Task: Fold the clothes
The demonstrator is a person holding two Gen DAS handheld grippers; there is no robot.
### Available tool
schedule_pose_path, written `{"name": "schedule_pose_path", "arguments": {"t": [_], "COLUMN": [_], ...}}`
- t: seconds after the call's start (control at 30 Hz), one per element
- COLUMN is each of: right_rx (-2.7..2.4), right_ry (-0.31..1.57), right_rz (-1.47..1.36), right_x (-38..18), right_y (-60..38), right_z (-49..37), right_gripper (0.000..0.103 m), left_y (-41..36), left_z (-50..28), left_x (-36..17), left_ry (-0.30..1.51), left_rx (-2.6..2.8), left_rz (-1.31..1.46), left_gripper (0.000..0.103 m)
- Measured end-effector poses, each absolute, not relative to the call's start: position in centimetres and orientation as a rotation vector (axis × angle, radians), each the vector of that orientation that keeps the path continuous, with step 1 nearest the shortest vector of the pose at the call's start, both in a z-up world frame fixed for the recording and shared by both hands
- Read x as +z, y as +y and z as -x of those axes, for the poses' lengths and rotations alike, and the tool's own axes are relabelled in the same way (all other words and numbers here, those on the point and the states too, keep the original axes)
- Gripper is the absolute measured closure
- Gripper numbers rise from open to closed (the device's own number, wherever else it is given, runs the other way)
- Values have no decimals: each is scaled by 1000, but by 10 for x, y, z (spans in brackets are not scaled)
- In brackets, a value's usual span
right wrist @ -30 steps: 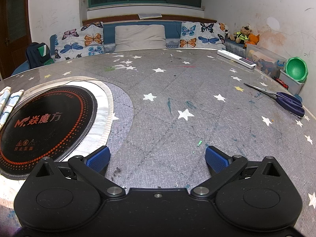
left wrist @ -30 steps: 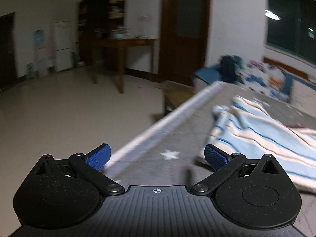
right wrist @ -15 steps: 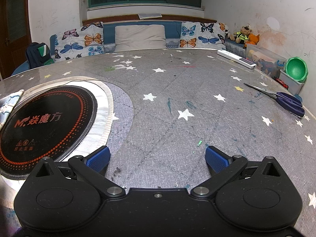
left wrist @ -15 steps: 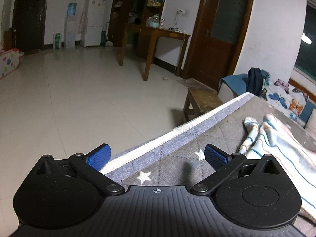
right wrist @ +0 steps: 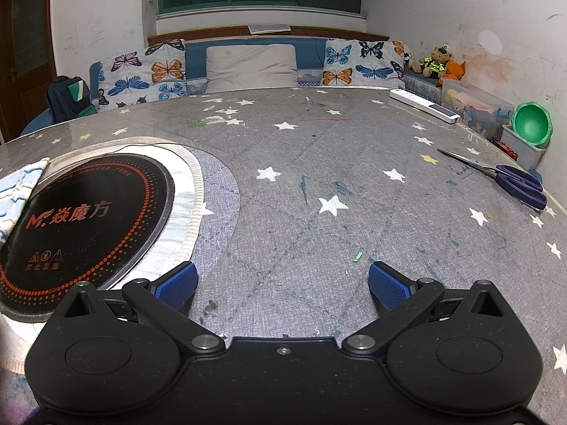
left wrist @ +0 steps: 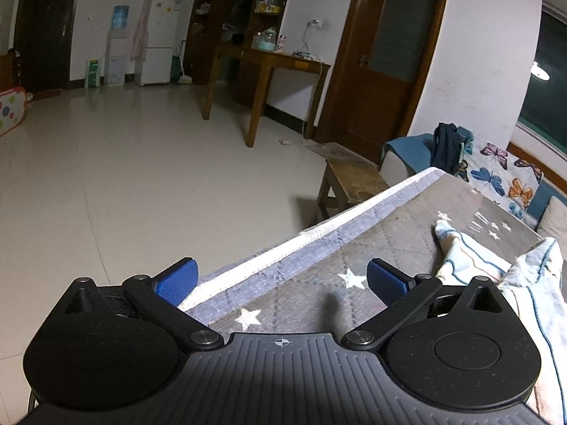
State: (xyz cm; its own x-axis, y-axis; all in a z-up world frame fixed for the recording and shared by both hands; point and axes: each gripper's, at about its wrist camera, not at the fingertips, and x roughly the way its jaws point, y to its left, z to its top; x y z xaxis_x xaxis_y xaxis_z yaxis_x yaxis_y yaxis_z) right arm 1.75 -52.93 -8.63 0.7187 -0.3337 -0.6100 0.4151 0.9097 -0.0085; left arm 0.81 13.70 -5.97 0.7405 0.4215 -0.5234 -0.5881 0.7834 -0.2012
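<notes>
A pale garment with blue stripes [left wrist: 496, 269] lies crumpled on the grey star-patterned tablecloth [left wrist: 400, 233], at the right of the left wrist view. My left gripper [left wrist: 281, 281] is open and empty over the table's edge, just left of the garment. A corner of the same garment [right wrist: 17, 191] shows at the far left of the right wrist view, beside a black round induction hob [right wrist: 81, 219]. My right gripper [right wrist: 281, 281] is open and empty, low over the tablecloth [right wrist: 319, 177], right of the hob.
Blue-handled scissors [right wrist: 514, 180] and a white remote [right wrist: 423, 104] lie at the table's right side. A green bowl [right wrist: 531, 124] and toy boxes stand beyond. A sofa with butterfly cushions [right wrist: 248, 67] lies behind. A wooden stool [left wrist: 351, 184] and floor are left of the table.
The left gripper has swung and shifted, so the garment has slid toward the right edge of its view and more floor shows. The right gripper has stayed still.
</notes>
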Motion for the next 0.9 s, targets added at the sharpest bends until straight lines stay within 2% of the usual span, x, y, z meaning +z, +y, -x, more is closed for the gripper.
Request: {"name": "schedule_pose_path", "arguments": {"t": [0.43,0.9], "right_rx": [-415,-415], "right_ry": [648,648], "right_rz": [-133,-133], "right_x": [-86,-86], "right_y": [-529,-529], "right_z": [-17,-17], "right_gripper": [0,0], "left_y": [143,105], "left_z": [-6,-5], "left_x": [-45,-41], "left_ry": [435,474], "left_rx": [485,303], "left_rz": [361,210], "left_gripper": [0,0]}}
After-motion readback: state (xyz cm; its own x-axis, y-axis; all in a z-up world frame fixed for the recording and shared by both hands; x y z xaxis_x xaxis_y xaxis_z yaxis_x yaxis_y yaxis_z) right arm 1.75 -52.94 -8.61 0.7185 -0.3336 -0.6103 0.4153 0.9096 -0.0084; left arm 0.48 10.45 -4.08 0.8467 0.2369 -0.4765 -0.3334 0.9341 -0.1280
